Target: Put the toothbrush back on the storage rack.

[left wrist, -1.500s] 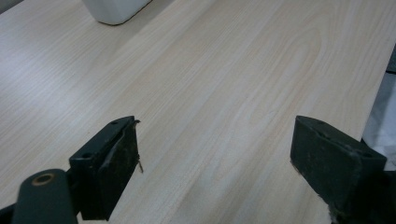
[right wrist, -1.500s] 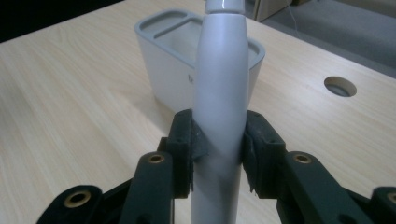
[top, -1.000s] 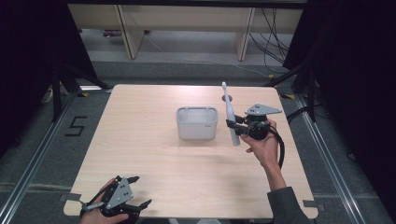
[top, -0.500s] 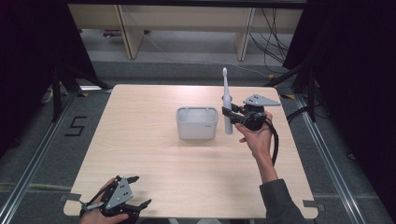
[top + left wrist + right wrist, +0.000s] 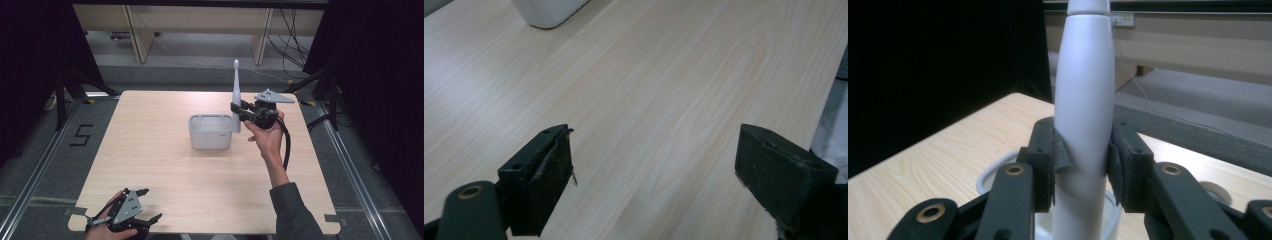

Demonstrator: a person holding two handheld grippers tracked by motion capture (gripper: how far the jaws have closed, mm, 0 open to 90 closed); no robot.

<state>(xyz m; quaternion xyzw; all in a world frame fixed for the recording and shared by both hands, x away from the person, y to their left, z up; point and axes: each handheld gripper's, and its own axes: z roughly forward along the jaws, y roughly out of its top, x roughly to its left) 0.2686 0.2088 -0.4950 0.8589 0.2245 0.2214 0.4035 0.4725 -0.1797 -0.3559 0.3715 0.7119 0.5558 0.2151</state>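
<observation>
At seven o'clock on my table, the left gripper rests with jaws spread wide, holding nothing. Further out, around two o'clock, my right gripper is clamped on the toothbrush, which stands upright between its jaws, just right of the white bin.

A lab: taped floor, dark curtains, loose cables.
</observation>
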